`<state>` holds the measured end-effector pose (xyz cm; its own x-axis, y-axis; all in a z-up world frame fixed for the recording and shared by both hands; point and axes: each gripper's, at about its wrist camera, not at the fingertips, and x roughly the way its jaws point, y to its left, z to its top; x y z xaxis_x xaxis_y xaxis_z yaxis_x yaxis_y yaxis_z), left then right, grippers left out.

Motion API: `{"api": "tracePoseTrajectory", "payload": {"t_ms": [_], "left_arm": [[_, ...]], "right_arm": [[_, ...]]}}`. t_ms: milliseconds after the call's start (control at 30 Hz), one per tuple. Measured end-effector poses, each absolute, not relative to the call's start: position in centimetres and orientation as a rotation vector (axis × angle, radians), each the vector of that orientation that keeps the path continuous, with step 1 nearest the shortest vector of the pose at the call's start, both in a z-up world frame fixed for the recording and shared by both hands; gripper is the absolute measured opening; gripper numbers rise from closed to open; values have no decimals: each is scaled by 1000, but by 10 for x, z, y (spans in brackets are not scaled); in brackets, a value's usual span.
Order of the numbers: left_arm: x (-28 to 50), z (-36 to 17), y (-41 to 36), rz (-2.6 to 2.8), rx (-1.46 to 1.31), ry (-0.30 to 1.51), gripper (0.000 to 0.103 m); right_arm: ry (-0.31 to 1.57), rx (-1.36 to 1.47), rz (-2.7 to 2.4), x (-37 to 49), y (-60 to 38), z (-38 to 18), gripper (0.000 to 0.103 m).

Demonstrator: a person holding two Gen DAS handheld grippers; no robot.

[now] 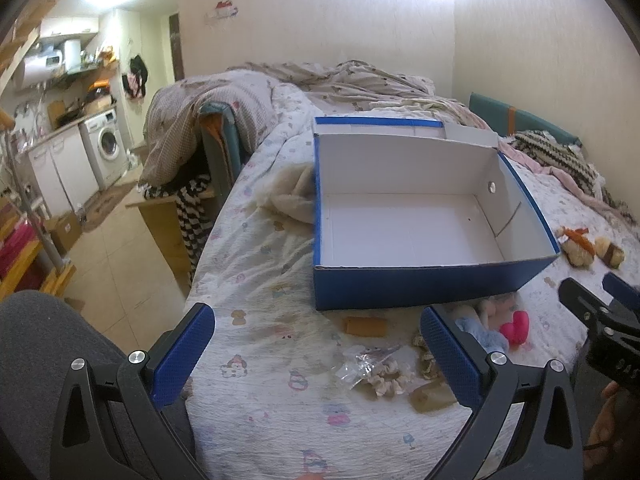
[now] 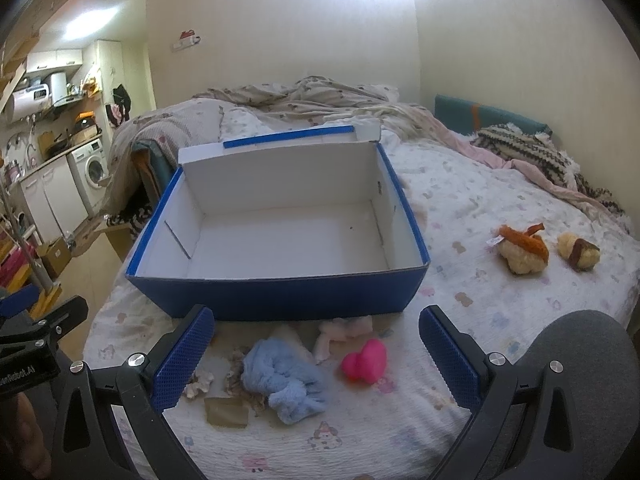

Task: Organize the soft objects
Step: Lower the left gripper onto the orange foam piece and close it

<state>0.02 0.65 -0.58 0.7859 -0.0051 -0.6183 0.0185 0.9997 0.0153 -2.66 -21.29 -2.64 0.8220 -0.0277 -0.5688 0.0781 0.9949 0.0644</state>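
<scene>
An empty blue box [image 1: 420, 284] with a white inside stands on the bed; it also shows in the right wrist view [image 2: 280, 296]. In front of it lie a light blue plush [image 2: 280, 376], a pink heart-shaped toy [image 2: 366, 362] and a pale pink plush [image 2: 340, 330]. Two cream-and-brown plush toys [image 2: 524, 250] [image 2: 578, 254] lie to the box's right. My left gripper [image 1: 318, 356] is open and empty above a scrunchie [image 1: 386, 380] and a plastic wrapper [image 1: 360, 362]. My right gripper [image 2: 316, 360] is open and empty, just above the blue plush.
The bed [image 1: 260, 280] has a patterned quilt, with rumpled blankets [image 2: 304, 96] at the back and a striped knit throw [image 2: 532, 152] at the right. A brown card [image 1: 366, 326] lies near the box. The bed's left edge drops to a tiled floor [image 1: 132, 272].
</scene>
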Motion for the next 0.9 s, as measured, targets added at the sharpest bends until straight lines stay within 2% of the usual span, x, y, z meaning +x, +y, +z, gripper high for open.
{"api": "tracePoseTrajectory", "payload": {"t_ms": [333,633,900], "left_arm": [[38,-2,19,43,-2,817,103],[74,-25,25,76,-10,961,103],[101,-54,23,87,-2,1072,103]], "right_arm": [[655,116,10,-5,-236,-3,103],[868,146,52,39,-254,-36,103],[952,159,48,60,-258,-60,103]]}}
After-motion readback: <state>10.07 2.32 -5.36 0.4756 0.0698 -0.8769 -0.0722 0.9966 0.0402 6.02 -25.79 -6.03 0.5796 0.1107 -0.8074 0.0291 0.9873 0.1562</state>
